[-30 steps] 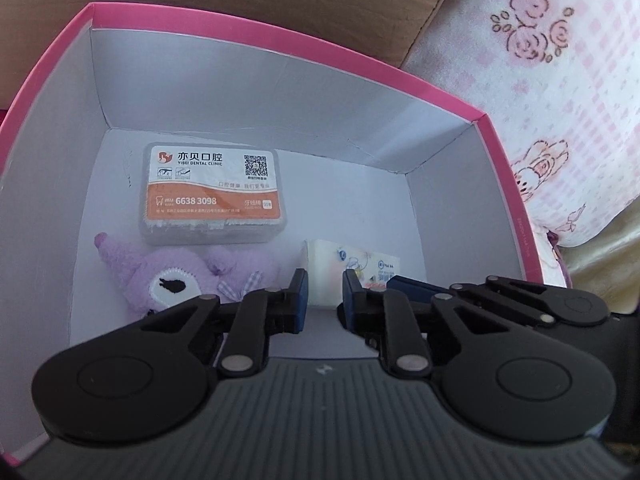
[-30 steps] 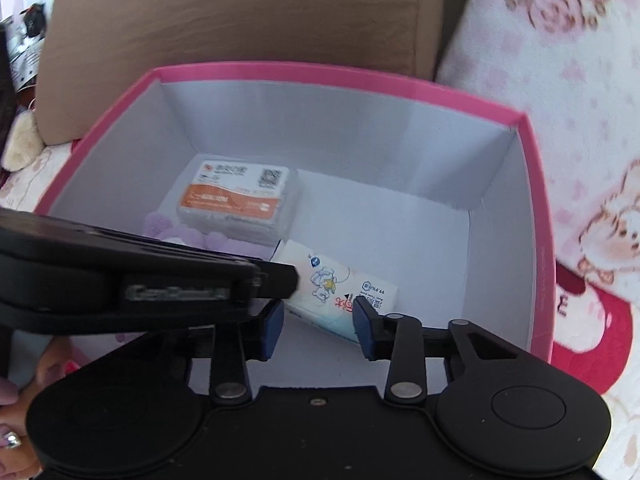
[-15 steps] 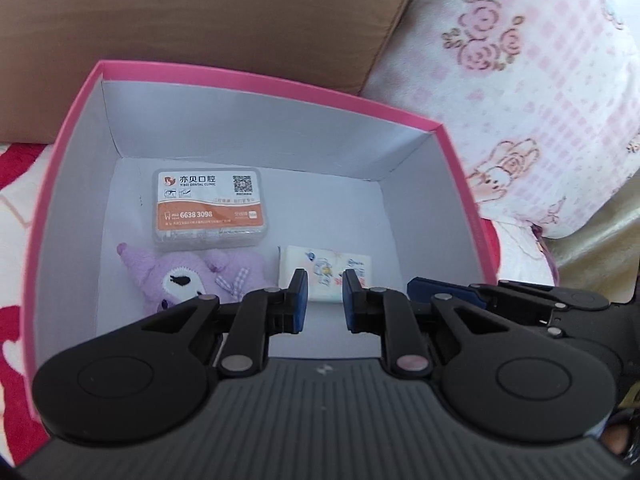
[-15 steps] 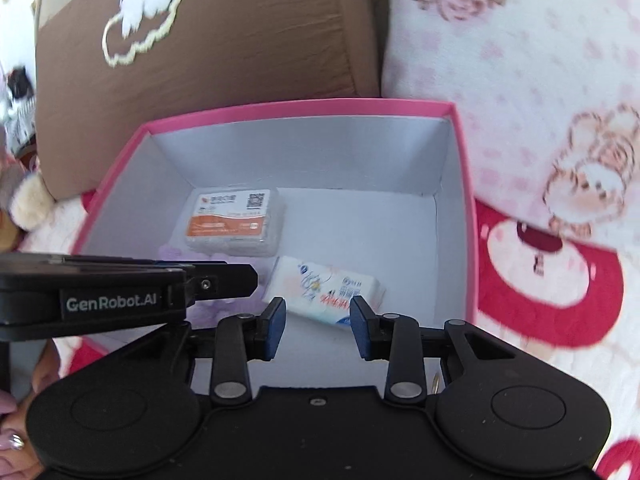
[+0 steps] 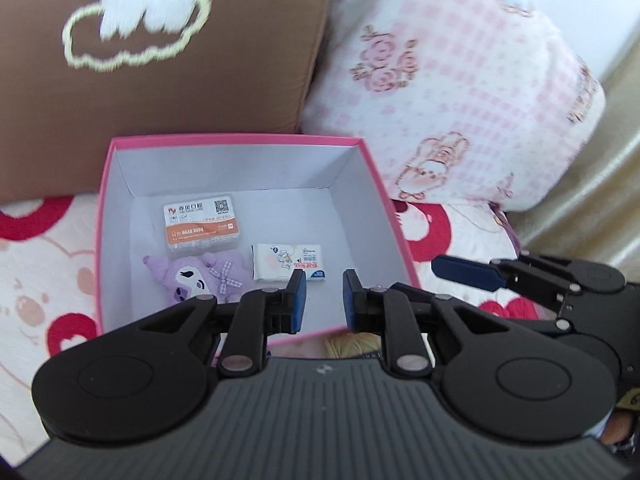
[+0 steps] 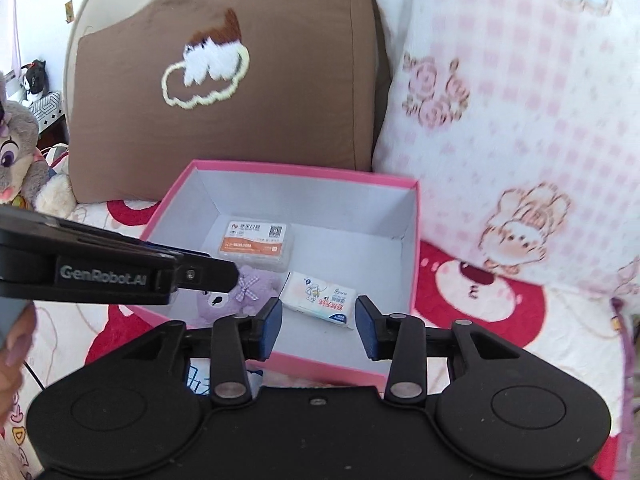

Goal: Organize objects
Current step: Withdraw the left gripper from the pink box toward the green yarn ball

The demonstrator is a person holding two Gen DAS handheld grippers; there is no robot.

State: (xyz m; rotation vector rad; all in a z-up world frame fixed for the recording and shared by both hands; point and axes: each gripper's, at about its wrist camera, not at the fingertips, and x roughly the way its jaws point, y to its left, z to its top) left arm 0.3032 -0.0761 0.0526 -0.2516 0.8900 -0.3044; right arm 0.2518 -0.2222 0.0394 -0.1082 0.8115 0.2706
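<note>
box: pink box (image 5: 378, 184) with white inside, open, sitting on a red-and-white printed blanket (image 5: 36, 280) in the middle of both views, in front of a brown cushion (image 5: 180, 80) and a pink checked pillow (image 5: 460, 100).
floss case: orange-and-white case (image 5: 201, 226) lies flat at the left back of the box floor.
plush: purple plush toy (image 5: 200, 276) lies just in front of the case, touching it; its lower part is hidden behind the left tool's frame.
tissue pack: white tissue pack (image 5: 287, 262) lies flat on the box floor, right of the plush, near but apart from it.
left gripper: left gripper (image 5: 322, 300) hovers over the near edge of the box, jaws drawn to their narrowest with a small gap, nothing between them.
right gripper: right gripper (image 6: 318, 326) hovers above the near wall, jaws have just been opening, standing apart with nothing clamped; the pack seen between them lies on the floor below.
progress: three things sit in the box and both tools are empty, so the packing looks largely done; i judge what is left is any stray items and maybe a lid.
hard to tell: something yellow (image 5: 352, 346) and a blue-printed thing (image 6: 200, 380) peek out below the box's near wall, mostly hidden by the tools; a grey plush (image 6: 16, 152) is cut off at the left edge of the right view. no lid shows. whether these belong to the task i cannot tell.
</note>
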